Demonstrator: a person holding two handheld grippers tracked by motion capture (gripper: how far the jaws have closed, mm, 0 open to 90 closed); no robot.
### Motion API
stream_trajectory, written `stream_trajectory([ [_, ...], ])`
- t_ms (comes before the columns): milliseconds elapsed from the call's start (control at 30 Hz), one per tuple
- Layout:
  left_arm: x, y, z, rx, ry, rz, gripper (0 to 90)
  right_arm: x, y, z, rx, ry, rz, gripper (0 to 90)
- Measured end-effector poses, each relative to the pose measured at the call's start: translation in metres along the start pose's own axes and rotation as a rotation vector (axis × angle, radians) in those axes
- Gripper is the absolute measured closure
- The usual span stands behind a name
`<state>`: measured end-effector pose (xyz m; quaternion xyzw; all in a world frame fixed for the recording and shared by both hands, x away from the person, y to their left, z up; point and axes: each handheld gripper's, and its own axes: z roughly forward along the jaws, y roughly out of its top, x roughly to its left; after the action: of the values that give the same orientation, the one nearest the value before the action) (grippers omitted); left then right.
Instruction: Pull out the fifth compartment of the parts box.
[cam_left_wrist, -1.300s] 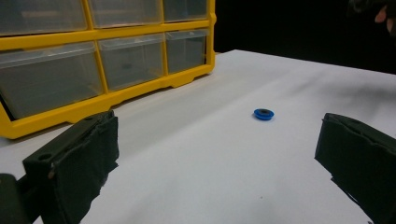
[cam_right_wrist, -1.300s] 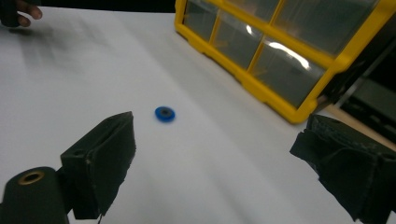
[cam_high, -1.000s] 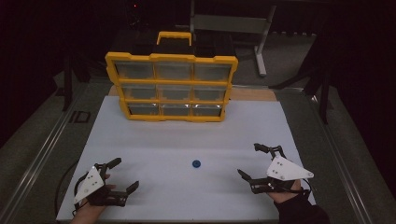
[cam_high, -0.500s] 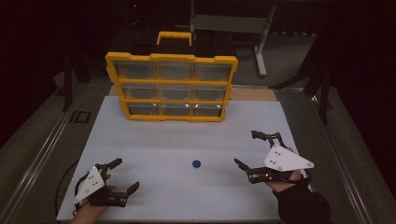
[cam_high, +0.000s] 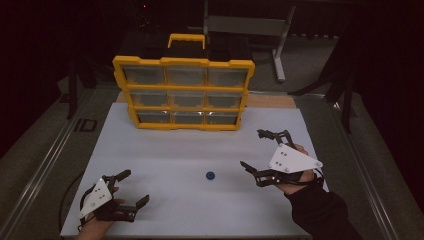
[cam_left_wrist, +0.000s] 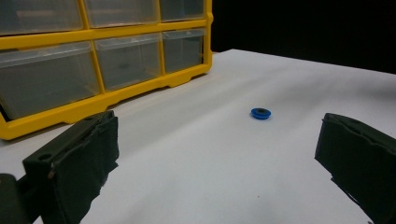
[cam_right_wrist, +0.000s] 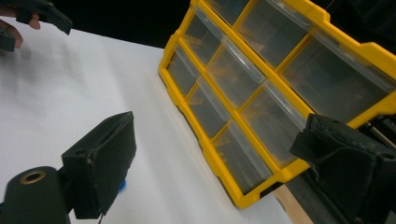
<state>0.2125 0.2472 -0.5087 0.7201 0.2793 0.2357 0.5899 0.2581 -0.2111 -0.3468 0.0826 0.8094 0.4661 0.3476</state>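
high view is showing the small blue ring (cam_high: 210, 175) lying alone on the white table (cam_high: 165, 150), between my two hands and well in front of the yellow drawer organizer (cam_high: 184, 92). i'm holding my right gripper (cam_high: 260, 152) with its jaws spread wide, hovering to the ring's right and tilted toward the drawers. my left gripper (cam_high: 129, 187) is resting low, jaws wide too. to do this well, i'm thinking: swing the right jaws down square over the ring, then close gently.
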Motion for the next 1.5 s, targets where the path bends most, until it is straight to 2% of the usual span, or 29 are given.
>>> stream_trajectory([
  [400, 0.000, 0.000, 0.000, 0.001, -0.002, 0.002, 0.0, -0.010, 0.016, 0.022, -0.005, 0.019, -0.023, 9.8],
  [767, 0.000, 0.000, 0.000, 0.001, -0.002, 0.002, 0.0, -0.023, 0.034, 0.039, 0.011, 0.008, -0.085, 9.8],
  [1167, 0.000, 0.000, 0.000, 0.004, -0.004, 0.007, 0.0, -0.027, 0.057, 0.057, 0.013, 0.023, -0.141, 9.9],
  [1500, 0.000, 0.000, 0.000, 0.003, -0.009, 0.007, 0.0, -0.032, 0.068, 0.070, 0.017, 0.038, -0.168, 10.0],
])
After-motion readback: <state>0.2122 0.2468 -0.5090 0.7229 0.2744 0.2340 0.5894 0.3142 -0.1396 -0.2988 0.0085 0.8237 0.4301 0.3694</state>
